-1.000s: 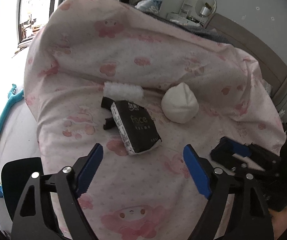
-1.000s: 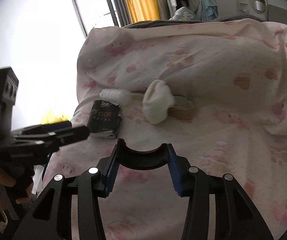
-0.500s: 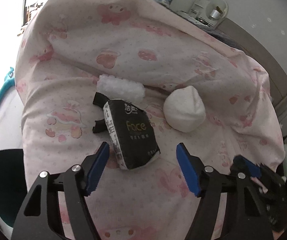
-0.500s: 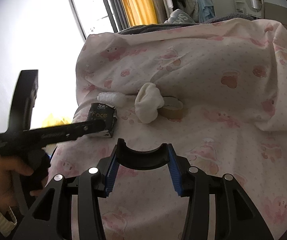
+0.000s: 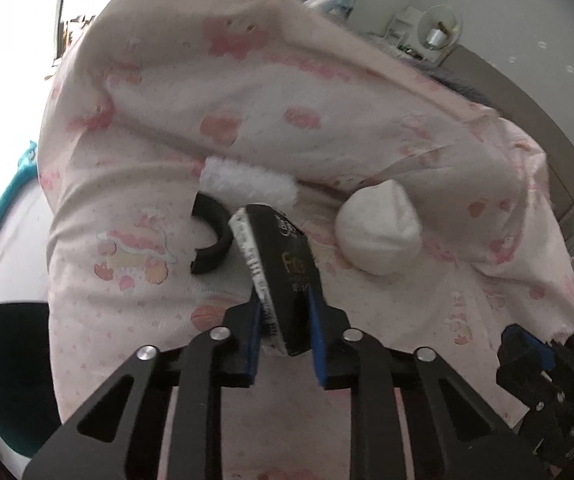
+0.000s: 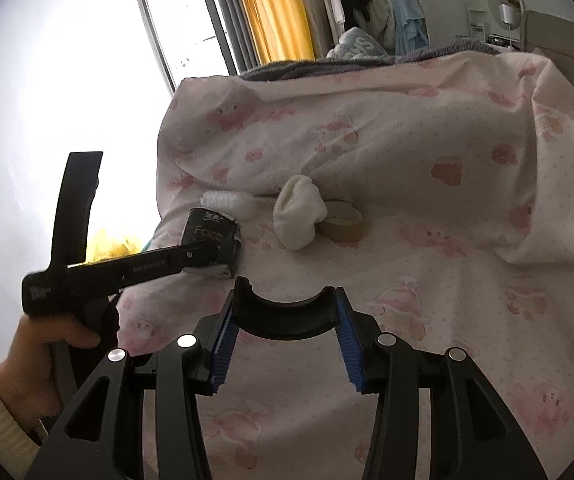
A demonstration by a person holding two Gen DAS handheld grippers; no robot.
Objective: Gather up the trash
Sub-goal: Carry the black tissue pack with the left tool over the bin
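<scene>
Progress check, left to right on the pink bed cover (image 5: pixel 135 152): a black curved piece (image 5: pixel 212 240) lies loose on the fabric, untouched; just behind it is a white fluffy strip (image 5: pixel 247 182), also untouched. Left gripper (image 5: pixel 285 332) has just been closing and its blue pads now clamp the near end of the black tissue pack (image 5: pixel 283 264), which looks tipped up but not yet clear of the cover. To its right sit a white balled wad (image 5: pixel 379 232) and, in the right wrist view, a tape roll (image 6: pixel 341 222) touching that wad; both are still on the bed. Right gripper (image 6: pixel 283 336) is clamped across a black curved clip (image 6: pixel 283 312), hovering over the cover. No bin visible. My read: one piece in hand, second grabbed, several left.
</scene>
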